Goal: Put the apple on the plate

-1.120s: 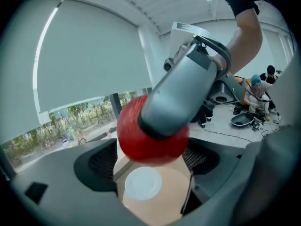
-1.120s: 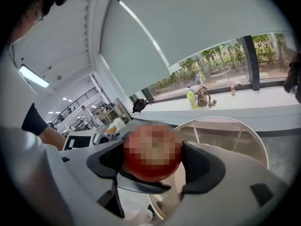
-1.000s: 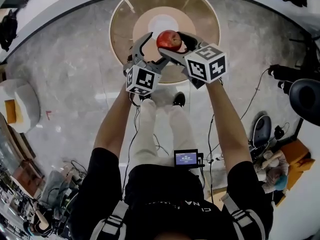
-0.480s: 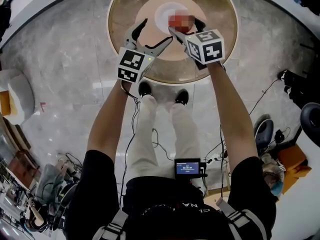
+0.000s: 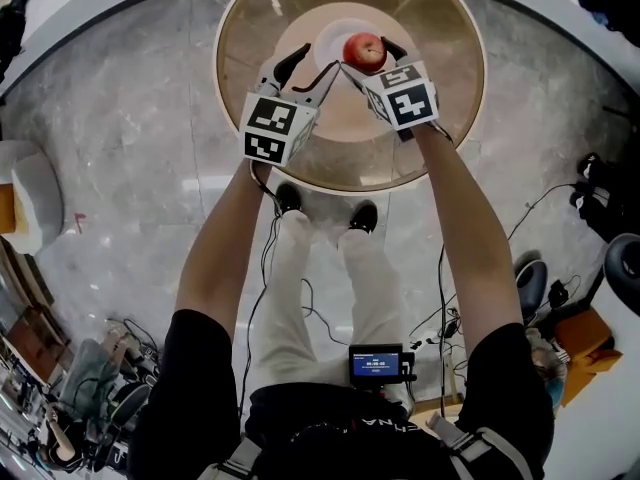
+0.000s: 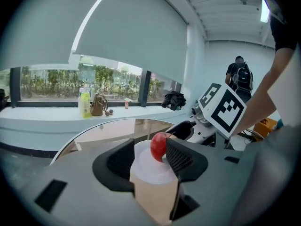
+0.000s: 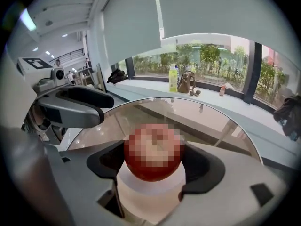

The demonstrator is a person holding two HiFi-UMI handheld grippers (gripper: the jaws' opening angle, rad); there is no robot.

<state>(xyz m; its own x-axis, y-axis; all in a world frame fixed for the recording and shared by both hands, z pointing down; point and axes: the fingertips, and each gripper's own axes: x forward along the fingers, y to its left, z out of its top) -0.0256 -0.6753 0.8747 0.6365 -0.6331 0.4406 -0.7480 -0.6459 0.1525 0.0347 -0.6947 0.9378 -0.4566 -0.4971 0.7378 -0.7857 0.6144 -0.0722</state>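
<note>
Left gripper (image 5: 310,66) has nothing in it, jaws half apart and closing, just parked alongside. Right gripper (image 5: 368,56) is clamped on the apple (image 5: 365,50), holding it over the white plate (image 5: 333,30) for the drop. Can't tell if it's touching yet.

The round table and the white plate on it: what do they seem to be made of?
Round table: probably tinted glass with a glossy finish; it mirrors the windows and its base shows through. White plate: smooth, plain, fairly dull surface; it could be ceramic or plastic, and the look leaves that open.
</note>
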